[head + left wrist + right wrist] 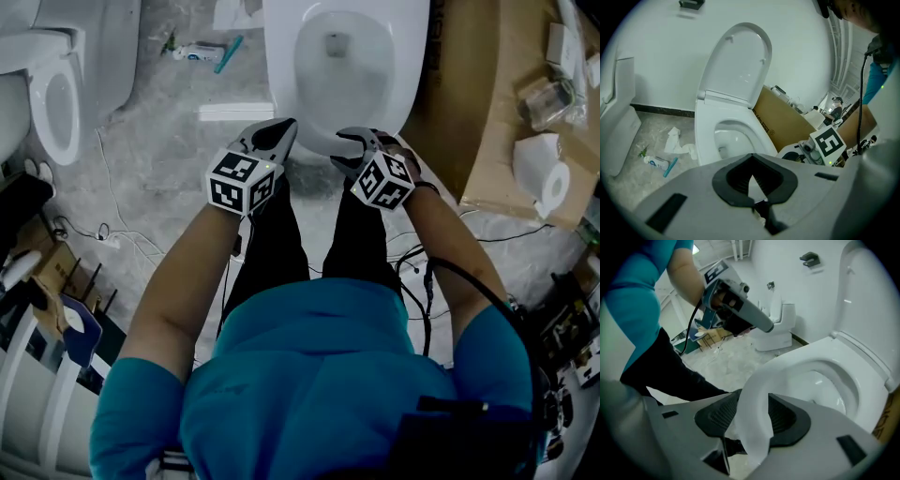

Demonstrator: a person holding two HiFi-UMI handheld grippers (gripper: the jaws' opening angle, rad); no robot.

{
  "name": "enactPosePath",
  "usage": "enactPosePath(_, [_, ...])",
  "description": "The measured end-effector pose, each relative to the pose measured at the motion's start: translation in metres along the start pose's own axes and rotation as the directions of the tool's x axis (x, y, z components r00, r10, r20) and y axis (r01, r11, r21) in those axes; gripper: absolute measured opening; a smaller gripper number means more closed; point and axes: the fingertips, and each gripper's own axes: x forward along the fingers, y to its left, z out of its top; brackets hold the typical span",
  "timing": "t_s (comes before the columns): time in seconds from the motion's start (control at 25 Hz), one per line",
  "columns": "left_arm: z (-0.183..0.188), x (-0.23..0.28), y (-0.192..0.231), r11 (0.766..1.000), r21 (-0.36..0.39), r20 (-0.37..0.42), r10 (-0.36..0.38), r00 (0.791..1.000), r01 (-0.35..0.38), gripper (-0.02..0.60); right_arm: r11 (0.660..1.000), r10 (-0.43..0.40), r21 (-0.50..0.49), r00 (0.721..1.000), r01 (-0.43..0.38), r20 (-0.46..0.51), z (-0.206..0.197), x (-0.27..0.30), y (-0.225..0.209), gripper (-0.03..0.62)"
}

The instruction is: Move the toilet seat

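Right tool (751,427) is straddling the seemingly stiff, slick toilet seat (761,380) at 6 o'clock, jaws apart, not pinching; left tool (752,185) is hovering shut, empty.

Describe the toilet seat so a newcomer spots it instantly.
Find the cardboard box on the floor; the toilet beside it has its lid raised. The toilet seat is the white ring over that bowl, its front edge between the open jaws of the right claw; the other toilet stands untouched.
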Motion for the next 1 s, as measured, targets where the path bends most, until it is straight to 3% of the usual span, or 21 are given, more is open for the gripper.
enactPosePath(0.2, [-0.02, 0.006, 0.005, 1.0, 0.002, -0.03, -0.003, 1.0, 0.003, 0.0, 0.988, 0.039, -0.143, 0.986, -0.062, -0.16, -0.036, 0.033, 0.021, 0.253])
enactPosePath(0.56, [-0.036, 0.005, 0.009, 1.0, -0.006, -0.04, -0.008, 0.999, 0.008, 0.0, 0.959, -0.051, -0.28, 0.939, -0.049, -0.341, -0.078, 0.065, 0.015, 0.299])
enactPosePath(0.72, [-0.039, 0.003, 0.012, 1.0, -0.014, -0.039, -0.006, 0.999, 0.006, 0.0, 0.95, -0.062, -0.305, 0.923, -0.061, -0.38, -0.083, 0.07, 0.014, 0.298])
enactPosePath(1.0, [-0.041, 0.002, 0.011, 1.0, -0.023, -0.033, -0.01, 0.999, 0.009, 0.0, 0.953, -0.049, -0.294, 0.922, -0.072, -0.385, -0.081, 0.07, 0.01, 0.281])
